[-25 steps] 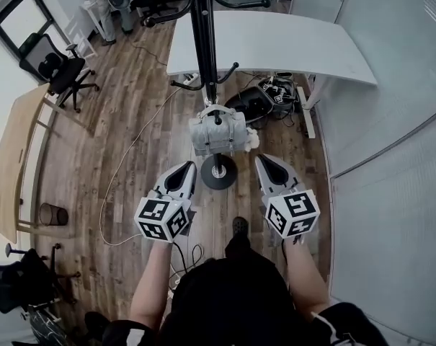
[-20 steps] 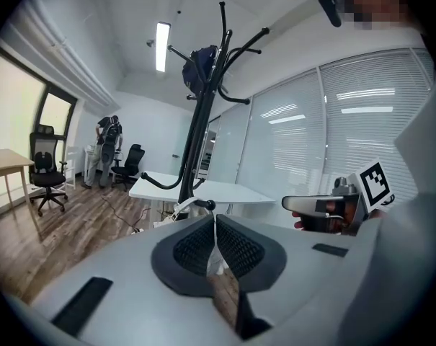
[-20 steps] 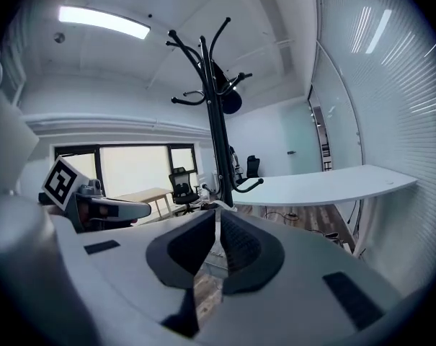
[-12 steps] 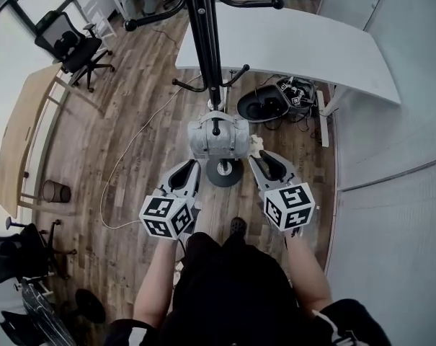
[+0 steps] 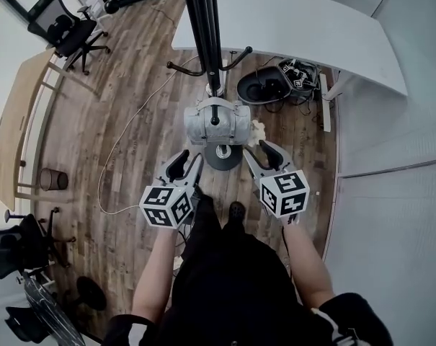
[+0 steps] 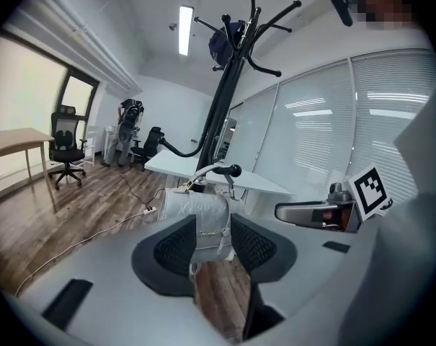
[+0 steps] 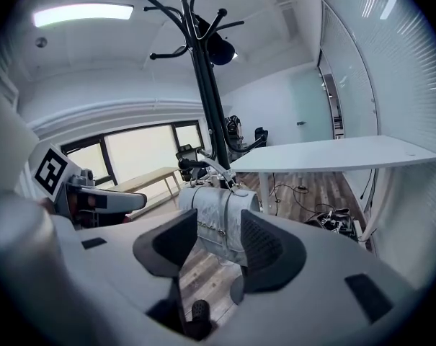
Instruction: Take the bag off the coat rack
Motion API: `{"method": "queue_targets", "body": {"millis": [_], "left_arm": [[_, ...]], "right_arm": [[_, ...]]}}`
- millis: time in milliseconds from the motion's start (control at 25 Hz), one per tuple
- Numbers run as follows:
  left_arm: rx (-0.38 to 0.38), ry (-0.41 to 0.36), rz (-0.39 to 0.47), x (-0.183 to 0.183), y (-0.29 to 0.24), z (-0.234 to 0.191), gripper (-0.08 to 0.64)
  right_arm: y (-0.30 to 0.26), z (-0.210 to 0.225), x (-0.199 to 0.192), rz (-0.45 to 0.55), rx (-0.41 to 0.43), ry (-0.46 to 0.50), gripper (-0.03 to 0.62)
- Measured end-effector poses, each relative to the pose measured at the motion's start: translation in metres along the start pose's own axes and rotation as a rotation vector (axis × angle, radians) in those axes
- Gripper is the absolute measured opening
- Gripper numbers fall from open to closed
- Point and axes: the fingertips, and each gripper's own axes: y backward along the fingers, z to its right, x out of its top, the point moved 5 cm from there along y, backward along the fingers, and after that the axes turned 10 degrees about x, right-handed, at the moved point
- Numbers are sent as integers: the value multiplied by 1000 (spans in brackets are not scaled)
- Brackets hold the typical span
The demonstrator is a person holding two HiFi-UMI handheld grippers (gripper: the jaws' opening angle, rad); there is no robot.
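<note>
Closest in, the person's dark clothing fills the bottom of the head view and hides the floor there. The marker cubes hide the rear of the left tongs [image 5: 187,166] and the right tongs [image 5: 262,154]. Both pairs of tongs are opening, their black pads apart and pressing on nothing. In each gripper view the pale grey quilted handbag [image 6: 196,215] shows through the gap, beyond the pads. The pads of the left tongs [image 6: 212,236] and the right tongs [image 7: 212,240] cover its lower corners. From above, the tips stand just short of the handbag [image 5: 218,125], one pair towards each end, not touching it. The handbag [image 7: 218,218] hangs by its handle from a low hook of the black metal coat rack [image 5: 207,34] and covers part of the rack's round base. A small pale thing at its right end is too small to identify. The rack's top is cut off in the head view; in the left gripper view a dark item [image 6: 221,45] hangs there, its kind unclear. Behind lie the wooden plank floor [image 5: 131,121], a white table [image 5: 290,34] and a black office chair [image 5: 63,31]. A second ago both pairs of tongs were closed and farther back; the handbag has stayed on its hook.
</note>
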Motion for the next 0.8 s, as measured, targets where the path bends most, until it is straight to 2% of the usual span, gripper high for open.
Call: {"method": "queue_targets", "body": {"millis": [120,360,560,800], "left_arm": [[-2,-34,-14,-1,-17,-6,172],[6,-83,-66,-5,-55,-26,280],[-10,-113,-126,-11,-78,-34,319],[-51,-123,-165,-20,-101,-35,328]], "right_arm": [[-14,9,-3,-23,-18,-8,218],[-46,18,-13,-74,-35,-53,291],[-64,28,-18,-97,-53,-89,321],[-82,40,-26,-120,-69,-75,327]]}}
